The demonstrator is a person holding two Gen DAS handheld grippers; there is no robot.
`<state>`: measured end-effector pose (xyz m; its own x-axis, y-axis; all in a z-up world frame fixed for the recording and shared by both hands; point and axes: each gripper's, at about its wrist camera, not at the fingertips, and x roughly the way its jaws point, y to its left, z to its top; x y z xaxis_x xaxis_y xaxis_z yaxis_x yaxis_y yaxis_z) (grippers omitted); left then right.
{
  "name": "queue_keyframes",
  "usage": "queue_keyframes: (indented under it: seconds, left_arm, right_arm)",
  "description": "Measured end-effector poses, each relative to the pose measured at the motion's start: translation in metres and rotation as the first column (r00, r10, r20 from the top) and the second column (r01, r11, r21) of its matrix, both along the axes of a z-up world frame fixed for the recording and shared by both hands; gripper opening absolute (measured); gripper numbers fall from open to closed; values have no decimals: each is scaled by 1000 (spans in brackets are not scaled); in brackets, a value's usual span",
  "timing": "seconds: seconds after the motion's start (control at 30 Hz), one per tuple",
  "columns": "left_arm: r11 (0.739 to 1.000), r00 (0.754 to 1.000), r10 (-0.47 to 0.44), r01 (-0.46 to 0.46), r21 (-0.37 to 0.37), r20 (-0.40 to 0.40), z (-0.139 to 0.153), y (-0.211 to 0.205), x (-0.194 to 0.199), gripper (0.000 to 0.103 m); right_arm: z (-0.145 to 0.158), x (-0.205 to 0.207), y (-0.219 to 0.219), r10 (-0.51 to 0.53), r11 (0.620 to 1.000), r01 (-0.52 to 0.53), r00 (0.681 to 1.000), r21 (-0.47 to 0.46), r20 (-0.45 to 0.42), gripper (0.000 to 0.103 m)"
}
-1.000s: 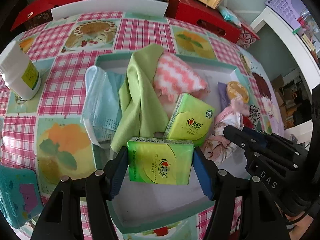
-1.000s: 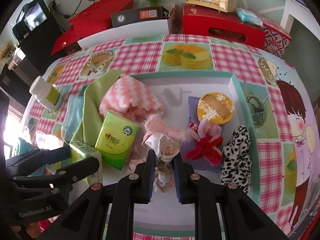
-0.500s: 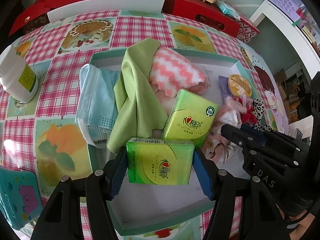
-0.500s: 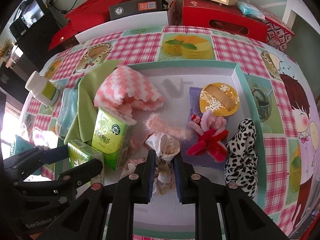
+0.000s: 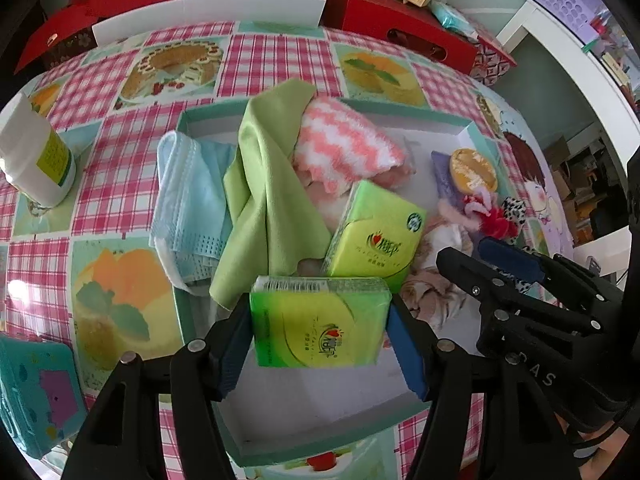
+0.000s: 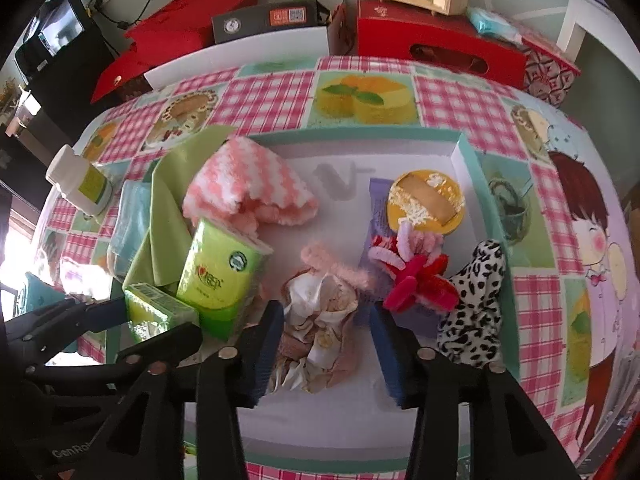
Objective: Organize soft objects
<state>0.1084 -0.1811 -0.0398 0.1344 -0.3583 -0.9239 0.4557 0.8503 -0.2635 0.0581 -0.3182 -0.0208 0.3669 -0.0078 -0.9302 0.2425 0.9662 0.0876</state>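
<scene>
My left gripper (image 5: 320,320) is shut on a green tissue pack (image 5: 320,332), held just above the near part of the teal-rimmed white tray (image 5: 184,120). My right gripper (image 6: 326,340) points down into the tray (image 6: 468,152), and its jaws are opening. A crumpled beige and white cloth (image 6: 320,320) lies between them, and the right pad stands apart from it. A second tissue pack (image 6: 220,272), a green cloth (image 5: 268,184), a pink-and-white towel (image 5: 344,148), a blue mask (image 5: 188,196), a red fuzzy tie (image 6: 416,280) and a spotted cloth (image 6: 476,304) fill the tray.
A white bottle (image 5: 32,160) stands on the checked tablecloth left of the tray. A teal box (image 5: 32,392) sits at the near left. Red boxes (image 6: 436,44) and a white board line the far edge. A yellow round puff (image 6: 426,200) lies in the tray's right part.
The right gripper's jaws have spread apart from the crumpled cloth that they were pinching. The left gripper still holds the tissue pack in the same place.
</scene>
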Motion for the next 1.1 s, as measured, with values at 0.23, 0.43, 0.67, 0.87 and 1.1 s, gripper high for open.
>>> queue_keyframes:
  seconds: [0.23, 0.43, 0.67, 0.87, 1.1]
  left_arm:
    - [999, 999, 13, -11, -50, 33, 18, 6, 0, 69]
    - [995, 993, 77, -72, -66, 86, 33, 22, 8, 69]
    - [981, 966, 190, -194, 6, 176, 33, 43, 22, 79]
    - [961, 944, 230, -258, 95, 236, 25, 53, 30, 88]
    - [948, 937, 243, -284, 141, 252, 19, 58, 36, 89]
  right_arm:
    - [16, -5, -2, -5, 1000, 5, 999, -23, 41, 51]
    - [23, -7, -1, -6, 999, 8, 998, -36, 60, 52]
    - [25, -6, 1, 1, 999, 2, 998, -46, 65, 58]
    - [25, -5, 6, 17, 998, -13, 998, -60, 65, 66]
    - [21, -2, 3, 4, 996, 1, 999, -89, 47, 79]
